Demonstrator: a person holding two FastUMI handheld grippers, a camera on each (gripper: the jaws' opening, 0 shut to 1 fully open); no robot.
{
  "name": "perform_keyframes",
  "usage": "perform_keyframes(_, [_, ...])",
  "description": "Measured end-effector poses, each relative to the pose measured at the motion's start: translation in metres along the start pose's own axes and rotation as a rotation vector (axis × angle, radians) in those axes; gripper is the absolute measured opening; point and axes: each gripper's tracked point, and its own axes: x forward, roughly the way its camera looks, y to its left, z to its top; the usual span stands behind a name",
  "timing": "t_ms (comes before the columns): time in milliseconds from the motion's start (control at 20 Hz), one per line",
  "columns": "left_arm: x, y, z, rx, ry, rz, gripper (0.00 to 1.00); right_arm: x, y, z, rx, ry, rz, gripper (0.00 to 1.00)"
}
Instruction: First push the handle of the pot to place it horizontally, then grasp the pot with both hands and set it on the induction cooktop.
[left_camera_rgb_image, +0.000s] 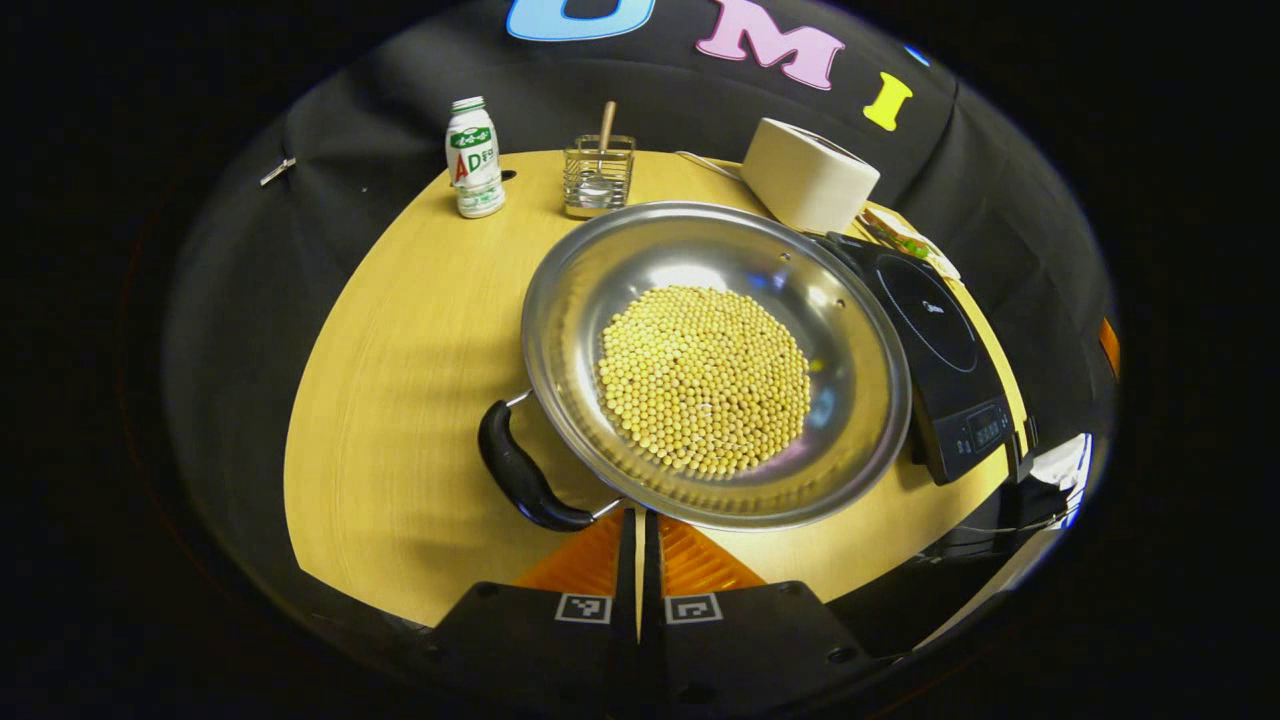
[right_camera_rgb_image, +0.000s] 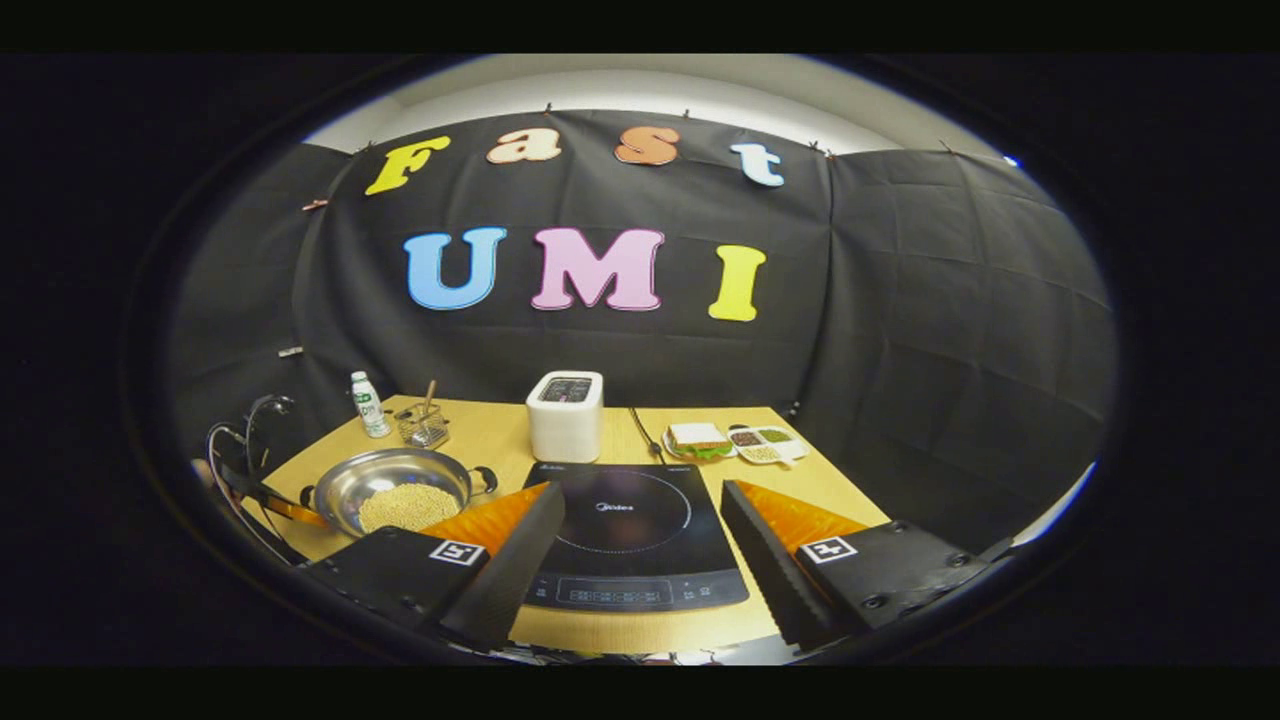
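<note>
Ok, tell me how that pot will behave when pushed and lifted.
The pot is steel on smooth wood, so it probably slides and turns easily. Its beans lie loose, so tilting likely shifts them. It is probably heavy for one handle.

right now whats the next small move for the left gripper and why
Probably nudge the left gripper, its fingers closed together, sideways against the black handle to swing the pot level. The handle sits just left of the fingertips, and the pot rests on the table beside the induction cooktop.

Bottle (left_camera_rgb_image: 473, 157), wire rack (left_camera_rgb_image: 598, 176), toaster (right_camera_rgb_image: 565, 415), sandwich (right_camera_rgb_image: 699, 440) at table's back.
</note>
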Motion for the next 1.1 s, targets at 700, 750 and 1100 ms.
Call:
perform_keyframes(700, [0.012,0.038,0.025,-0.148,-0.001,0.033,0.05,-0.002,0.013,0.003,-0.033,0.001,0.032,0.98])
perform_keyframes(750, [0.013,0.041,0.027,-0.158,-0.001,0.035,0.05,-0.002,0.013,0.003,-0.032,0.003,0.031,0.98])
perform_keyframes(1100, [0.023,0.062,0.046,-0.186,-0.011,0.056,0.05,0.001,0.003,0.007,0.004,0.008,-0.011,0.98])
